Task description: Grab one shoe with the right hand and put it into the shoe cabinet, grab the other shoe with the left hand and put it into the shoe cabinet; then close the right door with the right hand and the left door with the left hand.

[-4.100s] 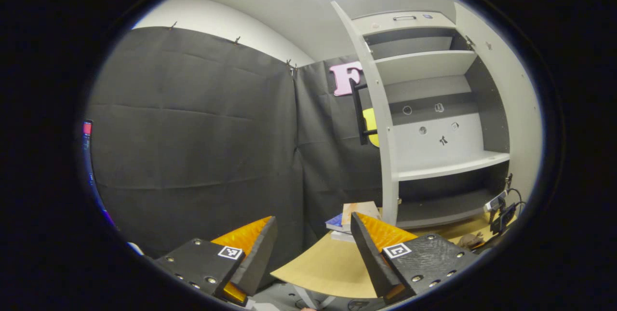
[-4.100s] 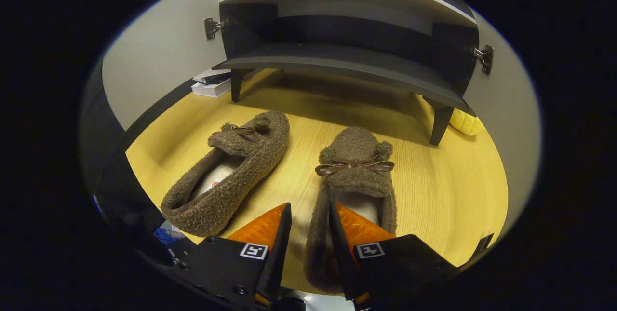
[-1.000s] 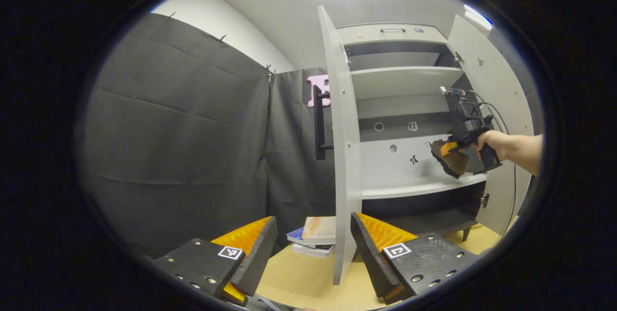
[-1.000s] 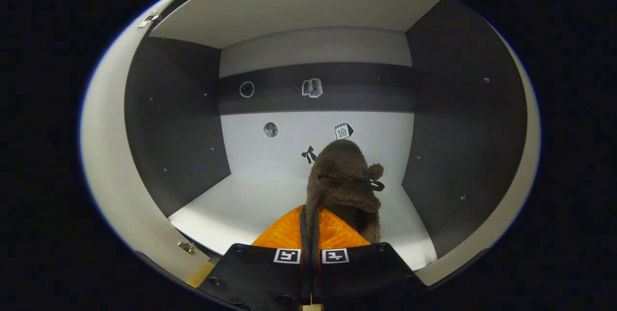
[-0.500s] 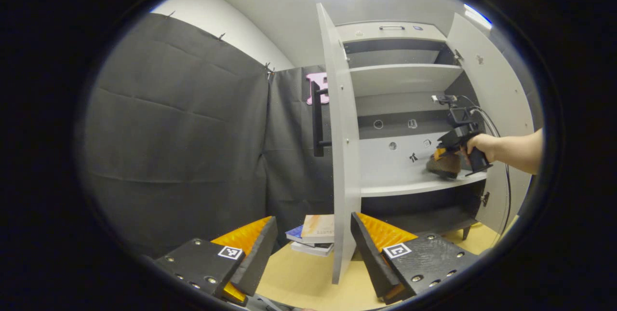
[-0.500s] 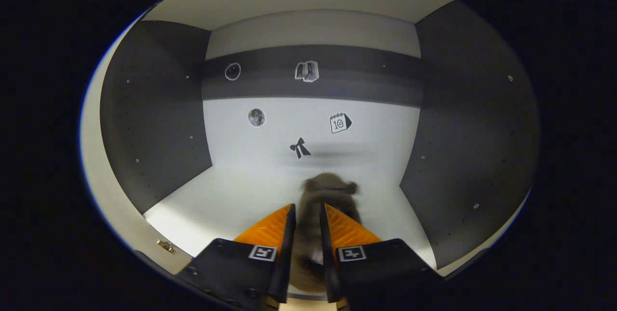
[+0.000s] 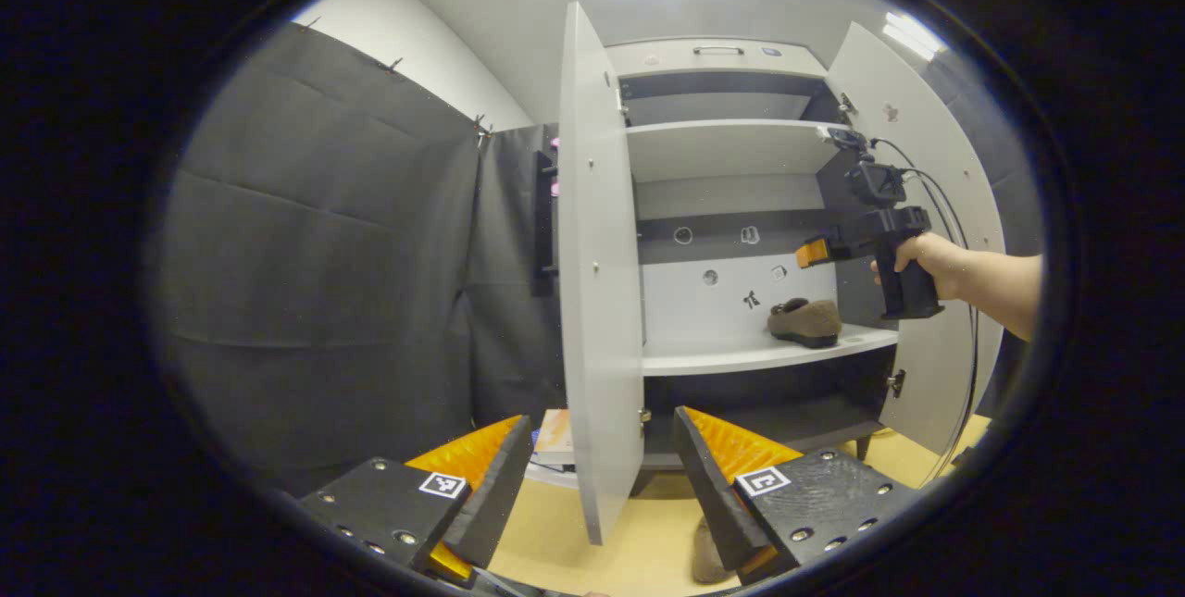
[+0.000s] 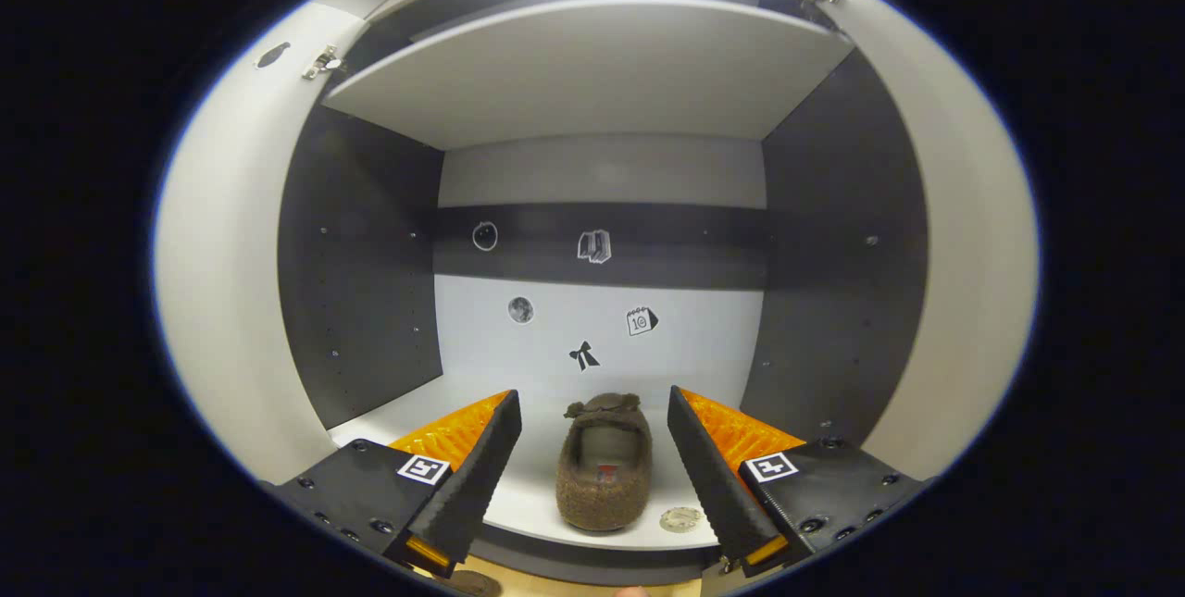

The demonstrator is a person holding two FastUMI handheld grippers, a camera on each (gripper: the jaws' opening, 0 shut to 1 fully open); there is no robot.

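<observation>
While both doors stand open, the contents read as follows.

Item 1: shoe cabinet (image 7: pixel 741 153), pale shelves, dark side walls, raised on short legs over a wood-look floor (image 7: pixel 555 546). Left door (image 7: pixel 592 301) swung out edge-on in the left gripper view, with a dark bar handle (image 7: pixel 544 208) on its outer face. Right door (image 7: pixel 926 162) swung wide, hinges visible.

Item 2: brown fuzzy shoe (image 8: pixel 604 463), lying flat on the pale middle shelf (image 8: pixel 528 495), toe toward the back panel, heel toward the front edge. In the left gripper view it sits at the right end of that shelf (image 7: pixel 804 321). Nothing touches it.

Item 3: second shoe (image 7: pixel 708 555), brown, on the floor in front of the cabinet, mostly hidden behind the left gripper's finger.

Item 4: right gripper (image 8: pixel 592 458), fingers spread wide, empty, 1 to either side of the shelved shoe as seen from its own camera and clear of it. In the left gripper view it (image 7: pixel 813 252) is held by a hand (image 7: pixel 926 259) above and just in front of the shoe.

Item 5: left gripper (image 7: pixel 602 477), fingers wide apart, empty, low before the left door's edge.

Item 6: small stickers (image 8: pixel 583 354) on the back panel.
</observation>
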